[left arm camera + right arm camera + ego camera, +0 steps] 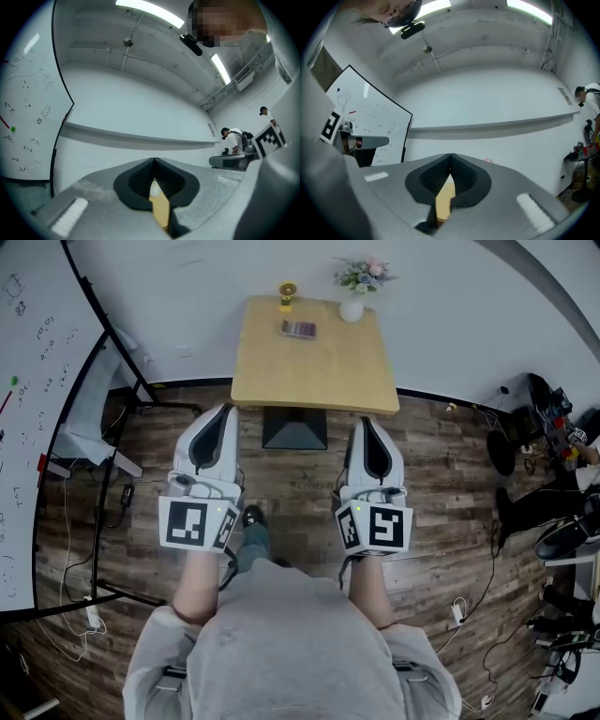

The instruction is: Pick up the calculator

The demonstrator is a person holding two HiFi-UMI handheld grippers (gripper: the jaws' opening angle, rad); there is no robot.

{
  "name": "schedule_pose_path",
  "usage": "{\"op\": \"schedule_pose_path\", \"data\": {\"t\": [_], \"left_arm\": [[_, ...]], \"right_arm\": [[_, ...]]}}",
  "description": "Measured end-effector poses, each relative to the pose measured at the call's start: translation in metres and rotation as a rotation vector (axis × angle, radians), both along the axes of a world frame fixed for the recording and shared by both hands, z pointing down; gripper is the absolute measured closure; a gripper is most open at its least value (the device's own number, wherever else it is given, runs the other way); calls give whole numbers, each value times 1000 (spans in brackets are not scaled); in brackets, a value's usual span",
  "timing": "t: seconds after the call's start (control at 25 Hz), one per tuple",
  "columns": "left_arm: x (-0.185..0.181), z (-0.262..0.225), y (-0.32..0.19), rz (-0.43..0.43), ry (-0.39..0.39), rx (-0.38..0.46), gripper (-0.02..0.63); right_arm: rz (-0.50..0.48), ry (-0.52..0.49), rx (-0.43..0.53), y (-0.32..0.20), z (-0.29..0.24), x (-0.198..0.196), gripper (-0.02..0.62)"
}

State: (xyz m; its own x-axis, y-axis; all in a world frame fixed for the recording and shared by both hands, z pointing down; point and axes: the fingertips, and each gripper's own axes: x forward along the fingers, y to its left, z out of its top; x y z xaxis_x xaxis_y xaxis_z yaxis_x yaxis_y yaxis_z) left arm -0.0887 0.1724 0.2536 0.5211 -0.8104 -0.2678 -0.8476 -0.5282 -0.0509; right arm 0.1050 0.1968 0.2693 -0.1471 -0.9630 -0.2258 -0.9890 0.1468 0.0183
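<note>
In the head view a small dark calculator [298, 329] lies flat near the far edge of a light wooden table [314, 371]. My left gripper [222, 412] and right gripper [366, 424] hang side by side over the wooden floor, short of the table's near edge, both pointing toward it. Both are shut with nothing between the jaws. In the left gripper view the left gripper [153, 161] has its tips meeting, a sliver of table behind them. The right gripper [450, 157] looks the same in the right gripper view. The calculator is hidden in both gripper views.
A white vase of flowers [354, 287] and a small yellow object [287, 292] stand at the table's far edge. The table's black base [294, 429] sits on the floor between the grippers. A whiteboard [28, 409] on a stand is at left; cables and gear [553, 427] at right.
</note>
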Motion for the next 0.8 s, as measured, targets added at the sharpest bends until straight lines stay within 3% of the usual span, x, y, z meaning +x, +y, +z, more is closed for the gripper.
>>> {"op": "schedule_pose_path", "data": {"t": [0.8], "left_arm": [[-8,4,-143,73,24,-23,601]], "right_arm": [[59,28,-9,-130,-5,-15,594]]}}
